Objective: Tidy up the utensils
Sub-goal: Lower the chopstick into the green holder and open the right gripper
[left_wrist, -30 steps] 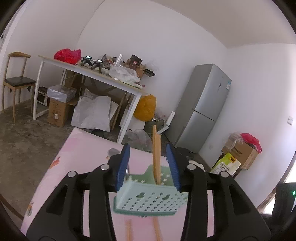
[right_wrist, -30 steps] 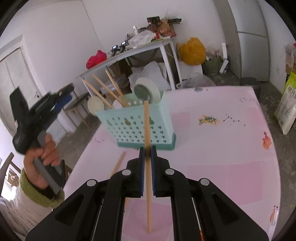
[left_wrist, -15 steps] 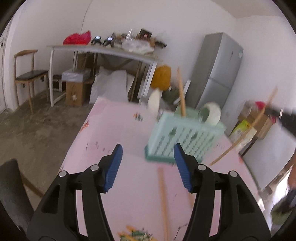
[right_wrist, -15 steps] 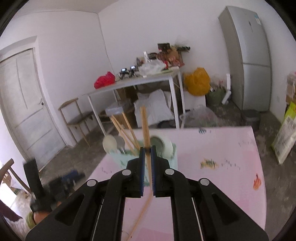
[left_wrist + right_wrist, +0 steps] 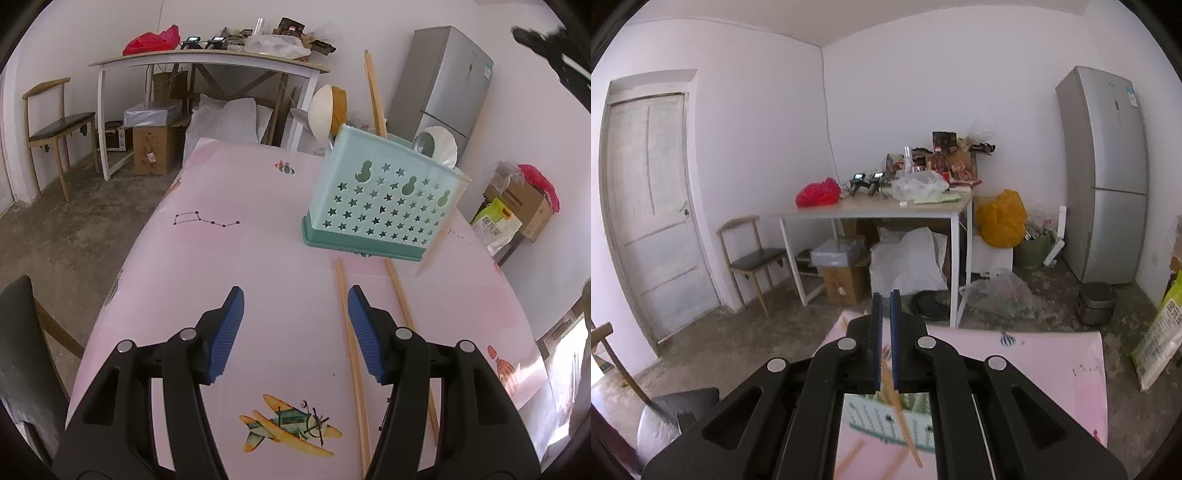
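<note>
A mint perforated utensil basket (image 5: 384, 205) stands on the pink table (image 5: 229, 240). It holds upright chopsticks (image 5: 375, 92) and two ladles (image 5: 325, 110). Two loose chopsticks (image 5: 352, 354) lie on the table in front of it. My left gripper (image 5: 293, 332) is open and empty, low over the table before the basket. My right gripper (image 5: 885, 332) is raised high and shut on a chopstick (image 5: 897, 410) that hangs blurred below the jaws over the basket (image 5: 886, 424). The right gripper also shows at the top right of the left wrist view (image 5: 554, 48).
A white work table (image 5: 879, 210) with clutter, a wooden chair (image 5: 753, 254), boxes and bags stand beyond the pink table. A grey fridge (image 5: 1104, 173) stands at the right. A dark chair back (image 5: 22, 350) is at the table's left edge.
My left gripper let go of the basket and drew back, open. My right gripper rose well above the basket, still gripping the chopstick, which now hangs below the jaws.
</note>
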Demonstrator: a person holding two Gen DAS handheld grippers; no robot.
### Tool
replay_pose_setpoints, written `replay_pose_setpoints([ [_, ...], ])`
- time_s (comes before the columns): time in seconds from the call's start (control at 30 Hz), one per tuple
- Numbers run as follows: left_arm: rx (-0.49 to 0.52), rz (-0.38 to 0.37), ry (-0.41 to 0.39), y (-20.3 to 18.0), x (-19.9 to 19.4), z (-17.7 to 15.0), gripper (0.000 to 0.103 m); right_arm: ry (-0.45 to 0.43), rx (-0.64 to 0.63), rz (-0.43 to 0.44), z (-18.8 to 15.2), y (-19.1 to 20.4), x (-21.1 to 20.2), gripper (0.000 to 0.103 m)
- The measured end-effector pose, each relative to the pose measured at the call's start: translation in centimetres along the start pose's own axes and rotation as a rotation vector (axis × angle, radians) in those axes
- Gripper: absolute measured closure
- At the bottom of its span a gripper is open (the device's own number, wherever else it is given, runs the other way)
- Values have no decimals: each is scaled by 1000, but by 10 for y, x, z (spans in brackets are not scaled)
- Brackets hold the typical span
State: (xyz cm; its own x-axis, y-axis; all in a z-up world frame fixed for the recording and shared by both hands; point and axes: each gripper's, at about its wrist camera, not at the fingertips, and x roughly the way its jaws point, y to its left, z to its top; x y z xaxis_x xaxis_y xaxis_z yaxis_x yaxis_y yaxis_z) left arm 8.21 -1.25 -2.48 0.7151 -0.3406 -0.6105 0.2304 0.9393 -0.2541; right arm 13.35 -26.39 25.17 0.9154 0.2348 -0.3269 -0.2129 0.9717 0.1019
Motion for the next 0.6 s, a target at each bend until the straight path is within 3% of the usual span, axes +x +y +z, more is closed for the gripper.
replay_pose_setpoints([
  [0.17, -23, -2, -4, 5, 3, 3, 48, 12, 18, 8, 3, 5, 19, 99],
  [0.3, -21, 14, 15, 11, 9, -1, 48, 59, 2, 10, -14, 11, 26, 99],
  [0.6, -58, 36, 57, 28, 22, -10, 48, 350, 18, 46, -97, 13, 51, 95],
])
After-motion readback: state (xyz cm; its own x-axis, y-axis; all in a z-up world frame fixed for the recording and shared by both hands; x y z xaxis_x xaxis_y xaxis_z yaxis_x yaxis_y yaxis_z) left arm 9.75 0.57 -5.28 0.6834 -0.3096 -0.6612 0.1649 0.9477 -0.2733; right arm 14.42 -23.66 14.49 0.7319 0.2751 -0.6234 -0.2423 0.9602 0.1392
